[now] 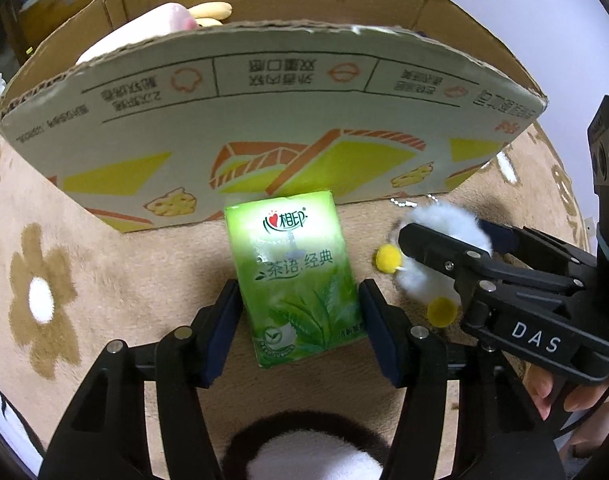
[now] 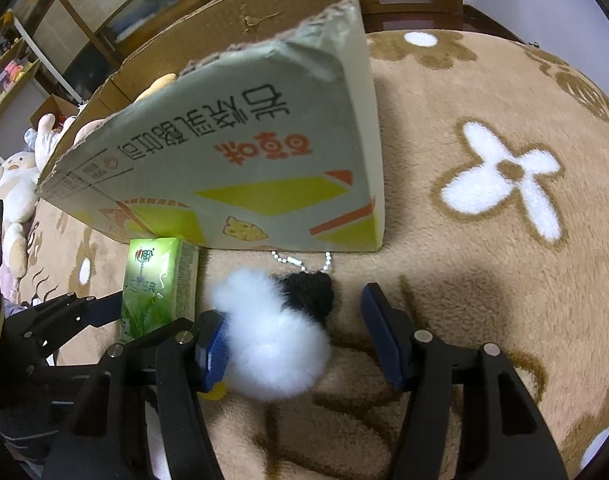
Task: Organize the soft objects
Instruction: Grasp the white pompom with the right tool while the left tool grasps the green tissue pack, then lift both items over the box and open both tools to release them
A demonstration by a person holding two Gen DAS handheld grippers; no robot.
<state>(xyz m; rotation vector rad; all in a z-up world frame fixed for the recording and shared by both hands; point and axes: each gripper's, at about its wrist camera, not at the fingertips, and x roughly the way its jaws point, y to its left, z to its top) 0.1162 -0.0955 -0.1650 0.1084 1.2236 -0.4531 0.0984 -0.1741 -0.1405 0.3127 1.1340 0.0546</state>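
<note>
Left gripper: we clamp the green tissue pack, leaf print.
Right gripper: jaws apart; white fluffy keychain touches one pad.

The tissue pack lies on the rug between the left gripper fingers, the cardboard box just beyond it. To that gripper's right, the fluffy keychain toy lies between the right gripper fingers, touching the left finger, also before the box.
</note>
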